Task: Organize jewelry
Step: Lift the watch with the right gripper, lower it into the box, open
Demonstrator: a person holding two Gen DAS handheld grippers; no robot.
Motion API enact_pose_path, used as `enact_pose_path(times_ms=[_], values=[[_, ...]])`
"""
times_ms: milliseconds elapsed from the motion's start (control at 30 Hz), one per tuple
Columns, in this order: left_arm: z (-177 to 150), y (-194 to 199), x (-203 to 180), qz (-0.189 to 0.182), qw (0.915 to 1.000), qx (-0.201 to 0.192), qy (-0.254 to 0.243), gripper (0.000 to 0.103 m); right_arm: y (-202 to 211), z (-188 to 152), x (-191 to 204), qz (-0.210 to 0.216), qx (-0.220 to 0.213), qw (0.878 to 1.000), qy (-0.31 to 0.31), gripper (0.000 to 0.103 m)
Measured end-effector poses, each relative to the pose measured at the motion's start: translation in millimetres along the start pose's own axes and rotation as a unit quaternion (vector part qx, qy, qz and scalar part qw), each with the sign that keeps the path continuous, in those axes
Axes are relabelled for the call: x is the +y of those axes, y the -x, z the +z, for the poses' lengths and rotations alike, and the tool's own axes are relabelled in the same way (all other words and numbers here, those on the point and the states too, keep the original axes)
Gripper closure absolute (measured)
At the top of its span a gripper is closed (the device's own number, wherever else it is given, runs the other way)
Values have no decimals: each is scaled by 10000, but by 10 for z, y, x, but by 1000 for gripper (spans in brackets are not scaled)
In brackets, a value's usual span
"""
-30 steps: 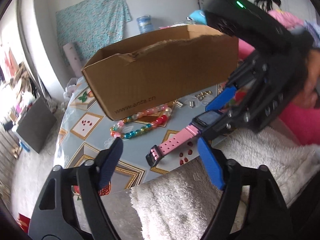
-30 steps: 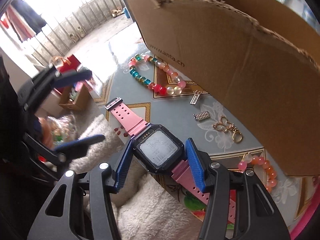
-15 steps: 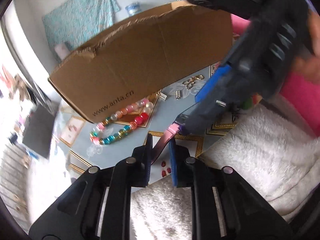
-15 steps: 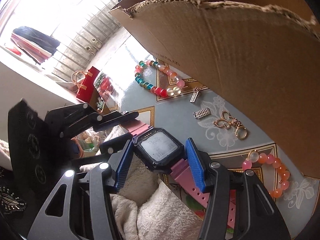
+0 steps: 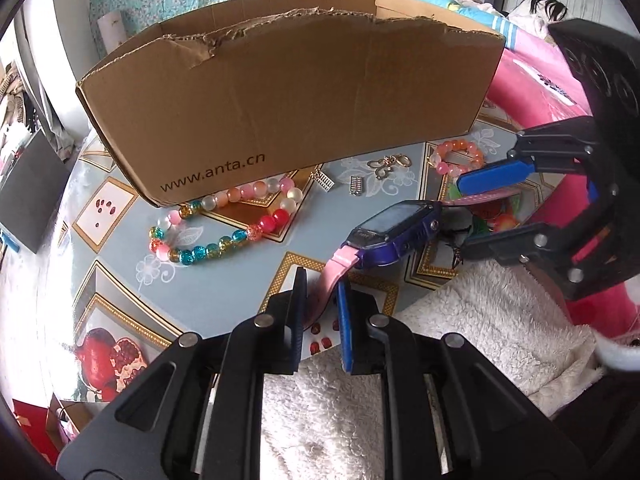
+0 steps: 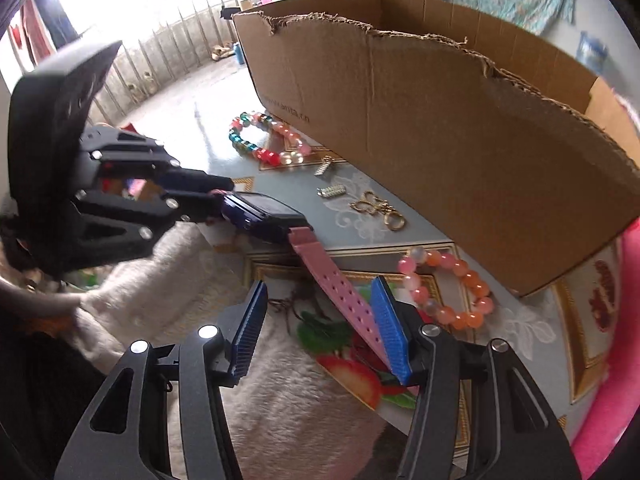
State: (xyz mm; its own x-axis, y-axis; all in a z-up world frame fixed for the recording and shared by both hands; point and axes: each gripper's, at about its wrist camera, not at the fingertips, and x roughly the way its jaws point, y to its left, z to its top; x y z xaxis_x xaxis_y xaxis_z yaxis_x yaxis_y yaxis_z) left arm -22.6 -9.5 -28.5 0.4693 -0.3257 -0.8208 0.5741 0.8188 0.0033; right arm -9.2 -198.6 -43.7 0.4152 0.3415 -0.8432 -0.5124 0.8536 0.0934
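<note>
Left gripper [image 5: 322, 312] clamped narrow on pink strap of watch [image 5: 394, 230], held above table [image 5: 120, 264] edge. Right gripper [image 6: 320, 320] closing, pads wide apart — other strap end between them, against right pad only. Cardboard box [image 5: 304, 92] close behind, walling off far side. Between box and watch: multicoloured bead bracelet [image 5: 216, 224], orange bead bracelet [image 5: 456, 158], gold clasp [image 5: 388, 162], two small charms [image 5: 340, 182]. White fleece [image 5: 460, 332] below — draped over near edge.

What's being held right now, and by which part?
The left gripper holds the watch by one pink strap; the right gripper's closing fingers straddle the other strap without clamping it.
</note>
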Motion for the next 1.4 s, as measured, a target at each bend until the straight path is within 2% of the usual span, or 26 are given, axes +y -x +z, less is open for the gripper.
enact_pose_path(times_ms=[33,67,233,400,600,667,767,833,967,1100,1200,1267,1300,1333,1367,1400], values=[[10,-5,-2,48,10000,-1,-10,91,-13,-15,11,-123,-22,9999,-6,80],[38,-20,9,93,10000,-12,-29,91,-7,-21,3,-128,-74,9998,-95,86],[158,8,-22,175,9996,-124,-171,100,257,52,-72,-64,-407,9985,-368,98],[256,436,-22,227,9982,-516,-225,101,693,199,63,62,-929,9952,-295,98],[691,1068,138,328,9920,-1170,-342,101,1188,616,11,164,-1539,9878,-199,98],[914,1148,147,356,9906,-1256,-409,101,1206,836,-108,308,-1545,9870,-322,98],[1307,1084,242,346,9914,-1180,-444,101,1017,1166,-437,550,-1240,9887,-631,98],[1558,902,333,316,9944,-938,-382,101,801,1370,-733,757,-825,9892,-948,98],[2002,290,598,145,9998,32,-101,101,295,1662,-1098,1029,-29,9843,-1436,98],[2181,-297,772,63,9963,860,15,101,-162,1809,-1371,916,678,9814,-1542,98],[2320,-713,887,91,9898,1423,83,99,-426,1843,-1509,802,1121,9760,-1689,96],[2392,-966,931,204,9854,1690,90,94,-559,1871,-1621,680,1297,9735,-1759,95],[2417,-1068,932,342,9839,1751,58,88,-569,1888,-1638,578,1281,9749,-1726,95],[2432,-1098,923,528,9826,1781,12,74,-561,1905,-1648,523,1243,9763,-1691,91],[2452,-1139,917,800,9815,1739,-40,68,-537,1924,-1669,501,1193,9769,-1698,84],[2466,-1138,907,898,9828,1613,-69,62,-506,1927,-1672,461,1109,9783,-1688,79]])
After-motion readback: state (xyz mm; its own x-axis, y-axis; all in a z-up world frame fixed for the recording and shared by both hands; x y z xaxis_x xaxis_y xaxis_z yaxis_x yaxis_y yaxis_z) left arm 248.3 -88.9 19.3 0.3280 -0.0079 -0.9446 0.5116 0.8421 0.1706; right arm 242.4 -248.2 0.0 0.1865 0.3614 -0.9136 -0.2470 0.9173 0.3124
